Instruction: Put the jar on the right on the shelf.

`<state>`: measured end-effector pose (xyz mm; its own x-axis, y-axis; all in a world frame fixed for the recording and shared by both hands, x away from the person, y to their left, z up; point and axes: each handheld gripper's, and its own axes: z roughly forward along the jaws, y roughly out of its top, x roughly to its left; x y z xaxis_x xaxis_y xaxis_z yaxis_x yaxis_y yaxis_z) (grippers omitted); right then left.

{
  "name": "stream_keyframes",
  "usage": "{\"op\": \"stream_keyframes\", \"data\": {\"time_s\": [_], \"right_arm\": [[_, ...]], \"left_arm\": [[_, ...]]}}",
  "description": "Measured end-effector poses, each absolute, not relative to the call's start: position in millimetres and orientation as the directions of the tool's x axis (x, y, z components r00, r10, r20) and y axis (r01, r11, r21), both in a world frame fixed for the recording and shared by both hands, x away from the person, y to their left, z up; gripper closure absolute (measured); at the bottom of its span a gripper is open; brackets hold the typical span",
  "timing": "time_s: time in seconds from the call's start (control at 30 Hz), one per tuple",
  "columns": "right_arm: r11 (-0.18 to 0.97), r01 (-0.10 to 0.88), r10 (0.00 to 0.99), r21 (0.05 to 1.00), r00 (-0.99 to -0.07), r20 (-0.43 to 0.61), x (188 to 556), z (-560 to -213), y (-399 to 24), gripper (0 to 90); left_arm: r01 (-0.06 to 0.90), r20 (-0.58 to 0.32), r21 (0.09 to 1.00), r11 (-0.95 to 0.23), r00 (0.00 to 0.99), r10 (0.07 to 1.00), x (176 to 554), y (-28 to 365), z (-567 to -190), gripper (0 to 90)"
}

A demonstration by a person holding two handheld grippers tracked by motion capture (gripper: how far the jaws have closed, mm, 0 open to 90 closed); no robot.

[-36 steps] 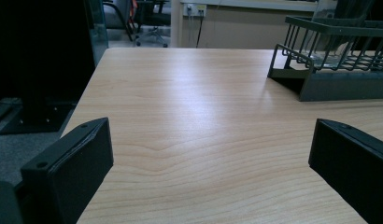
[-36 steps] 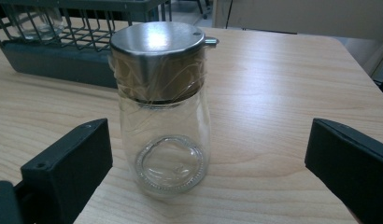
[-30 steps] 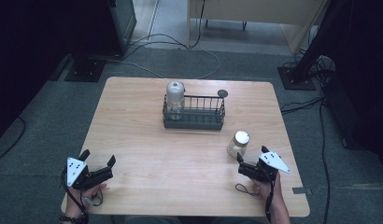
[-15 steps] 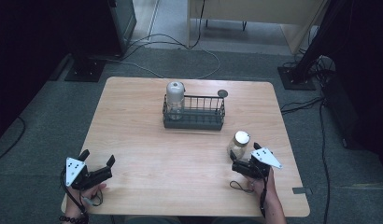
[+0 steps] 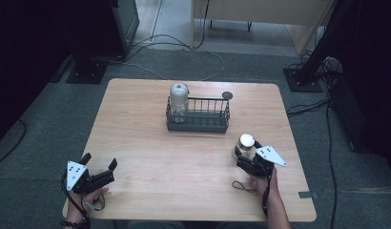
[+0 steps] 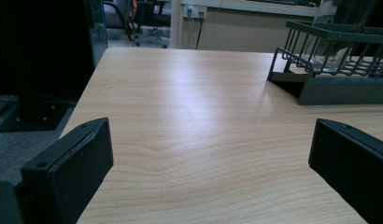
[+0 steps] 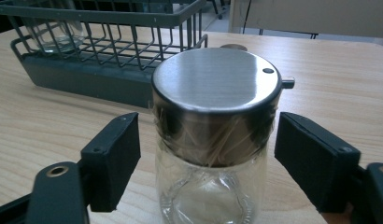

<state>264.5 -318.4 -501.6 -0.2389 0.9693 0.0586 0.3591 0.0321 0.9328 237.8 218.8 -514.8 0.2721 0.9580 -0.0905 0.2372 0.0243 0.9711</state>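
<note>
Right gripper (image 5: 244, 155) closing in on the glass toothpick jar (image 5: 246, 144)

The jar has a steel lid, toothpicks inside, and stands upright on the wooden table (image 5: 150, 143), near the wire rack (image 5: 198, 116), which holds another glass jar (image 5: 178, 101) at its left end. The right jaws have just been closing around the jar but still show small gaps on both sides. The left gripper (image 5: 98, 167) rests low at the near left corner, jaws spread wide

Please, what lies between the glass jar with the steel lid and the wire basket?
Only bare table. In the high view the glass jar stands apart from the wire basket, with plain wood between; the right gripper view shows the same strip.
</note>
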Motion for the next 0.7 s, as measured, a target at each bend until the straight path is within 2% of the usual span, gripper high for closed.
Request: {"op": "stream_keyframes", "data": {"time_s": [0.27, 0.7], "right_arm": [[0.007, 0.356, 0.974, 0.935, -0.213, 0.073, 270.7, -503.5, -315.9, 32.6], [0.013, 0.358, 0.973, 0.934, -0.221, 0.071, 273.5, -500.8, -316.2, 34.4]], "left_arm": [[0.235, -0.091, 0.972, 0.024, 0.276, 0.957, 237.7, 218.9, -514.9, 0.0], [0.234, -0.095, 0.972, 0.029, 0.278, 0.956, 237.5, 219.6, -514.9, 0.0]]}}
